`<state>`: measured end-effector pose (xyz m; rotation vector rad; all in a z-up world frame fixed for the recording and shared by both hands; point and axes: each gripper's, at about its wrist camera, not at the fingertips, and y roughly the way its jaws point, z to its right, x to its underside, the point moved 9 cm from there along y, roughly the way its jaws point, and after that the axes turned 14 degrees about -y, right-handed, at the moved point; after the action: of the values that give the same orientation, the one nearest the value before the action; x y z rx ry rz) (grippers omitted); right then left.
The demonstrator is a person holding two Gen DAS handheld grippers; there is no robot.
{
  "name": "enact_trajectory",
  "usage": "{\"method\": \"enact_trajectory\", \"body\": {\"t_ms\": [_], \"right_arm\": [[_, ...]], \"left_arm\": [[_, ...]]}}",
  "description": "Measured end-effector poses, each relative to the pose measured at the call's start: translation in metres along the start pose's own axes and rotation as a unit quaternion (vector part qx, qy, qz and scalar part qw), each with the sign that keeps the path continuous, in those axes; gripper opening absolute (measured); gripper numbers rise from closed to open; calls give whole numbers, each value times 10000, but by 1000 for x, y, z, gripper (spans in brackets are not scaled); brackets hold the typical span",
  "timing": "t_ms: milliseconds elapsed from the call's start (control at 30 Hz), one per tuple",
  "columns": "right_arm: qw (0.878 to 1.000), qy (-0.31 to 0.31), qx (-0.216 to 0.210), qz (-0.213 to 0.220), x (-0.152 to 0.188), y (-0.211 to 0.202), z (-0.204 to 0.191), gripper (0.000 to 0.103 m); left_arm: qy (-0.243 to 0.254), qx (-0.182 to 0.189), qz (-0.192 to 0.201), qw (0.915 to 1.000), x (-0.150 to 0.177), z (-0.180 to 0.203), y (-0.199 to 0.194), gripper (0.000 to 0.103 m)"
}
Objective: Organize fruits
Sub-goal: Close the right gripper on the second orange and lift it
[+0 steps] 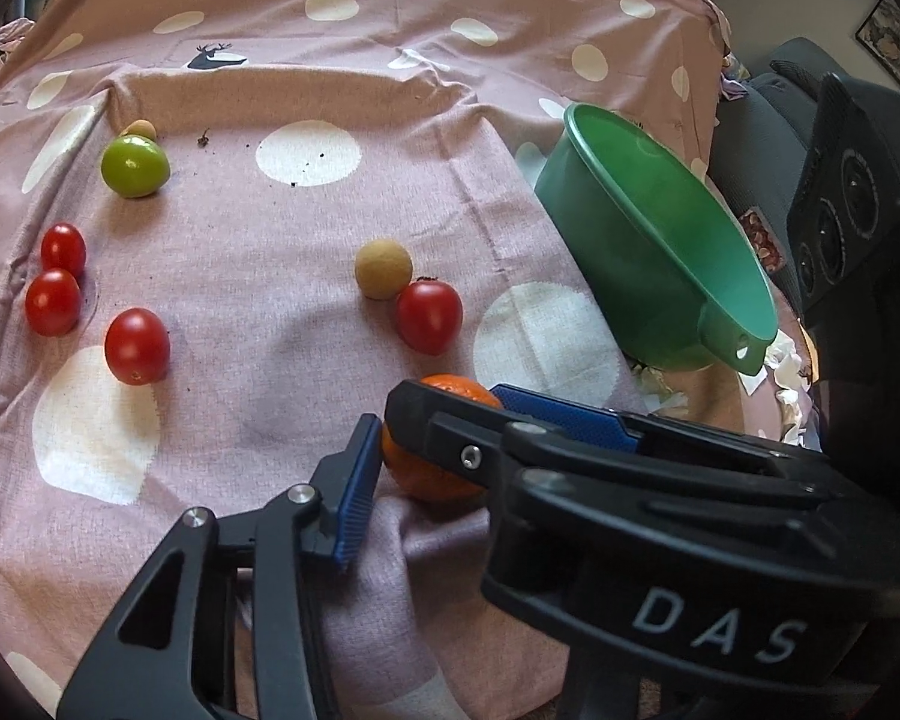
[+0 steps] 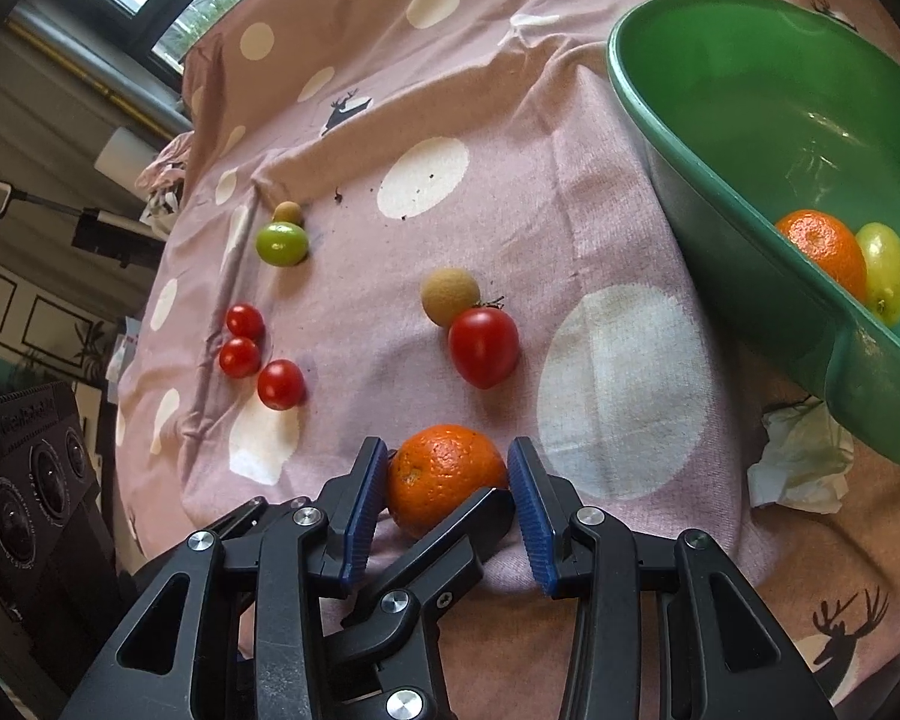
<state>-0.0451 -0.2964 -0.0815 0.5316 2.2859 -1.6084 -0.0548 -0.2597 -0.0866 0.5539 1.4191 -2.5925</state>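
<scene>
Cloth, pink with white dots, covers the surface; green bowl at right holds a second orange and a yellow-green fruit; orange lies on the cloth, clamped by both right gripper and left gripper; tomatoes lie beyond.

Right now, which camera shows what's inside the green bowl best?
The right wrist view: the green bowl opens toward the camera, showing an orange and a yellow-green fruit inside. The left wrist view shows the bowl edge-on, its contents hidden.
</scene>
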Motion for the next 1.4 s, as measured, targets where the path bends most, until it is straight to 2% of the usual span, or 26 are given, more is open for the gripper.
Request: {"method": "enact_trajectory", "body": {"t_ms": [333, 567, 700, 900, 1067, 1400], "right_arm": [[9987, -354, -119, 355, -29, -14, -27, 44], [9960, -678, -230, 527, -78, -22, -51, 44], [9941, -781, -298, 686, -104, -25, -61, 44], [9933, -845, -225, 756, -102, -16, -60, 44], [9934, -703, -311, 854, -101, -21, -53, 44], [9909, -743, -226, 1104, -95, -37, -50, 44]], "left_arm": [[-5, -69, 549, 9985, -35, -1, -32, 43], [28, -265, 942, 9952, -86, 1, -58, 42], [59, -231, 1115, 9935, -104, -1, -64, 42], [-61, -121, 1167, 9931, -100, -11, -53, 42], [34, -157, 1288, 9915, -97, -3, -57, 42], [173, -42, 1454, 9892, -90, 9, -64, 42]]}}
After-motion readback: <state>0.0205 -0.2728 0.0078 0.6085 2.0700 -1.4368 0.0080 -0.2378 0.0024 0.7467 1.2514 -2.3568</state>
